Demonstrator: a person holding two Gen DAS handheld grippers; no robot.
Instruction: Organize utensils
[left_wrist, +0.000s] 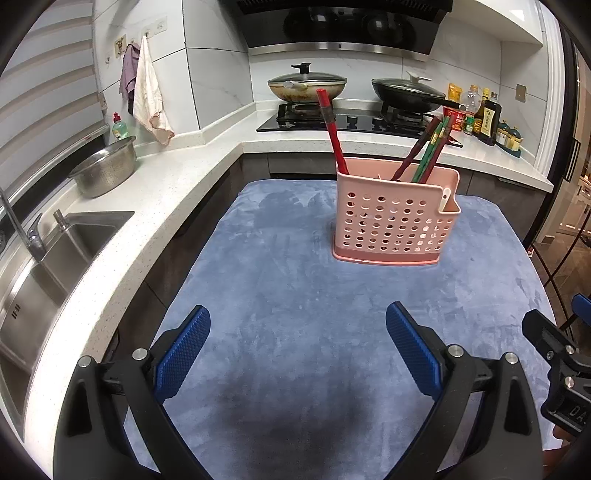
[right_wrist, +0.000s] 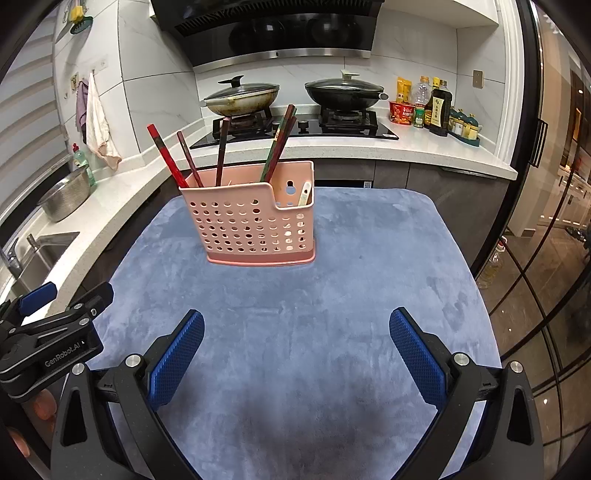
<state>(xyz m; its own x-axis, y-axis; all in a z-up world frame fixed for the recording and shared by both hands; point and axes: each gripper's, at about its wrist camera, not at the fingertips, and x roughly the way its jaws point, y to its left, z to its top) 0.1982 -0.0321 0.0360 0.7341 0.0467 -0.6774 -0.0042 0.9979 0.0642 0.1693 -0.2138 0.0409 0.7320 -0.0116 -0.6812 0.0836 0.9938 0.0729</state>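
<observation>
Left gripper (left_wrist: 297, 332): fingers spread wide, nothing between them, over the blue cloth (left_wrist: 295, 295). Pink perforated utensil holder (right_wrist: 251, 218): upright at the cloth's far middle, chopsticks (right_wrist: 275, 147) leaning inside, a pale utensil (right_wrist: 304, 194) in its right-end pocket. Right gripper (right_wrist: 297, 332): likewise spread, empty.

Setting: a home kitchen, as I saw it. At top centre hung a black range hood (left_wrist: 340, 26) over a gas hob (left_wrist: 354, 120) that carried two lidded woks (right_wrist: 242, 98). A white speckled countertop (left_wrist: 177, 173) ran along the left to a steel sink (left_wrist: 55, 254) with a tap (left_wrist: 22, 229). A metal colander (left_wrist: 105, 171) and dish-soap bottle (left_wrist: 120, 127) stood near it. Cloths (left_wrist: 147, 92) hung on tiled wall hooks. Sauce bottles (right_wrist: 437, 105) lined the upper right.
</observation>
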